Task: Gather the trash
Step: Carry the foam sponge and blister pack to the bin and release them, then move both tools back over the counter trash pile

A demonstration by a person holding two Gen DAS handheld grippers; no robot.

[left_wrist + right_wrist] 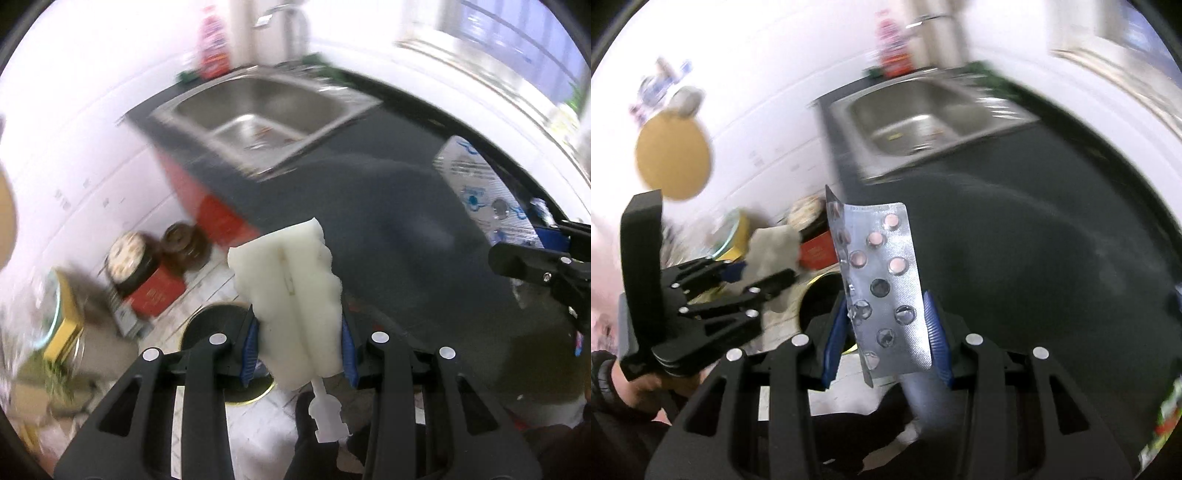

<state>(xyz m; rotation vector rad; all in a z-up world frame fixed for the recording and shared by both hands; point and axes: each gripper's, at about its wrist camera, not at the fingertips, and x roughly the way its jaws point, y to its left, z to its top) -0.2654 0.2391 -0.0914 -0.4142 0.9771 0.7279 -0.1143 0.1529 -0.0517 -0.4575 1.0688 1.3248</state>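
My left gripper [299, 345] is shut on a white sponge brush head [291, 288], whose plastic stub hangs below the blue pads. My right gripper [884, 332] is shut on a silver blister pack [882, 280] that stands upright between its pads, with some pink pills left and several empty pockets. The pack's printed back [480, 192] shows at the right of the left wrist view, and the left gripper [738, 284] shows at the left of the right wrist view. Below both grippers lies a dark round bin opening [218, 321] with a gold rim.
A steel sink [258, 122] is set in a dark countertop [388, 206] ahead. On the floor to the left stand a red box [155, 295], round tins [184, 243] and a yellow container [737, 236]. A round tan board [674, 158] hangs on the white wall.
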